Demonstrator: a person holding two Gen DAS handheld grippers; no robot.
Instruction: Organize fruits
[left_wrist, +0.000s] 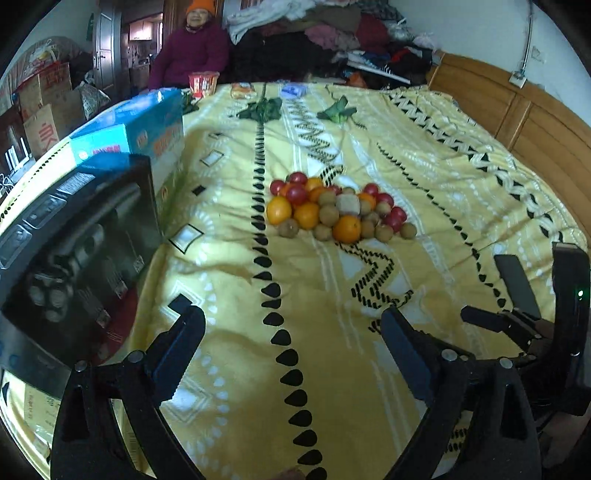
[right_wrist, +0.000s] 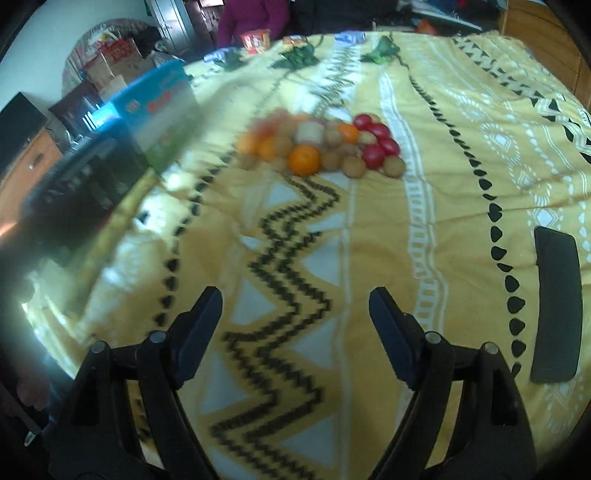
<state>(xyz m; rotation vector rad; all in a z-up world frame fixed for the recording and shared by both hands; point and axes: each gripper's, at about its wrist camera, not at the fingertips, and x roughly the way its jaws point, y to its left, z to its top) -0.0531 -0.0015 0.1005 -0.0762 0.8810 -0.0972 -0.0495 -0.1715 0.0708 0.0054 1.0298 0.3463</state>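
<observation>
- Left wrist view showed the fruit pile (left_wrist: 338, 208) lying mid-bed on the yellow patterned blanket (left_wrist: 424, 155), well ahead of both grippers.
- The pile held oranges (left_wrist: 346, 229), red fruits (left_wrist: 296, 194), small brown fruits (left_wrist: 328, 215) and one pale blocky piece (left_wrist: 348, 204), all touching in one cluster.
- The left gripper (left_wrist: 291, 328) hovered over the near blanket, its jaws spread wide with nothing between them.
- The right gripper (right_wrist: 295, 314) was likewise spread wide and empty, near the zigzag stripe.
- In the right wrist view the pile's left side was blurred.
- A blue box (left_wrist: 155, 125) and a black box (left_wrist: 74, 240) stood at the left edge.
- Green leaves (left_wrist: 260, 109) lay at the far end.
- A person in an orange hat (left_wrist: 192, 48) sat beyond the bed.
</observation>
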